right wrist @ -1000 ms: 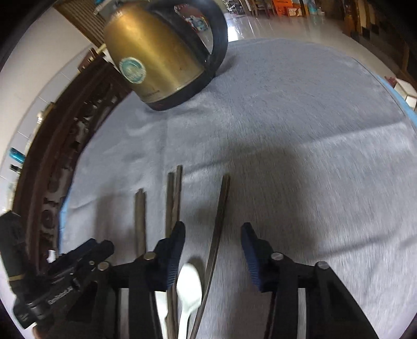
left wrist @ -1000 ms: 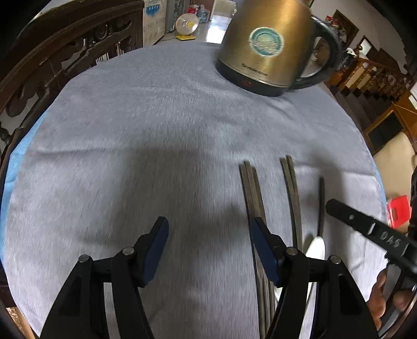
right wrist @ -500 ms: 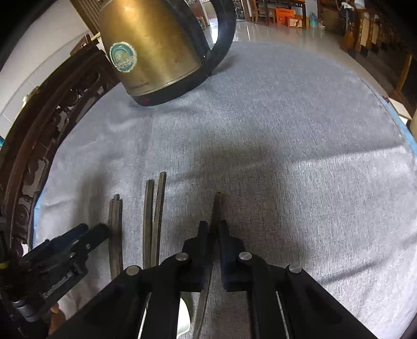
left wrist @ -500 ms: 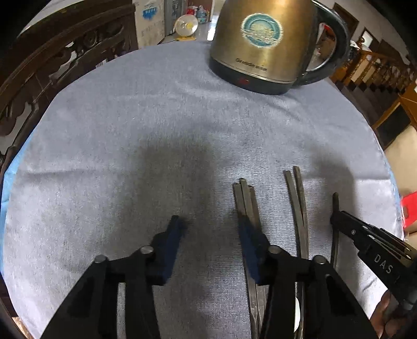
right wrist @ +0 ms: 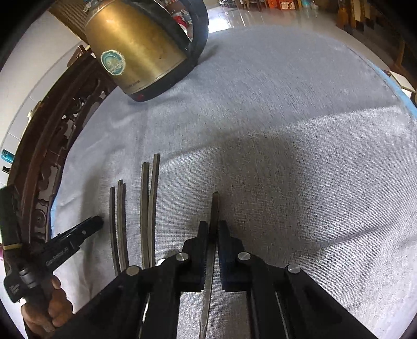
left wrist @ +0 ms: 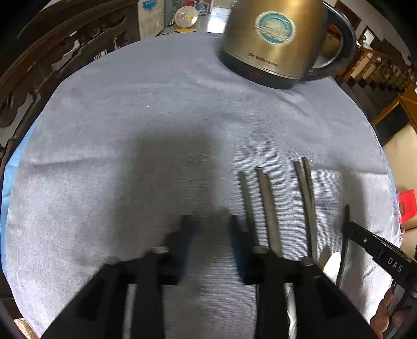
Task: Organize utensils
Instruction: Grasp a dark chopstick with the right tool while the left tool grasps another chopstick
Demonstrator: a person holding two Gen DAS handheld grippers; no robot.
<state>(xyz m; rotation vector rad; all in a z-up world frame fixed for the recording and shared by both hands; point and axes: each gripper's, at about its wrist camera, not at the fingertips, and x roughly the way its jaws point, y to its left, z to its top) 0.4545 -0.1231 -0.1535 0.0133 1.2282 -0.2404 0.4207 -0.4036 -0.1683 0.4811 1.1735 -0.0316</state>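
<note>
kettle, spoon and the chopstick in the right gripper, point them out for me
kettle (left wrist: 273, 44), left wrist view, on the brass body near the round label
spoon (left wrist: 332, 264), left wrist view, on the white bowl
chopstick (right wrist: 214, 208), right wrist view, on the shaft ahead of the pads

Grey tablecloth (left wrist: 130, 130); carved dark wood chair back (right wrist: 52, 135) beside; glossy tiled floor (right wrist: 234, 15), possibly stair railing (left wrist: 378, 67).
</note>
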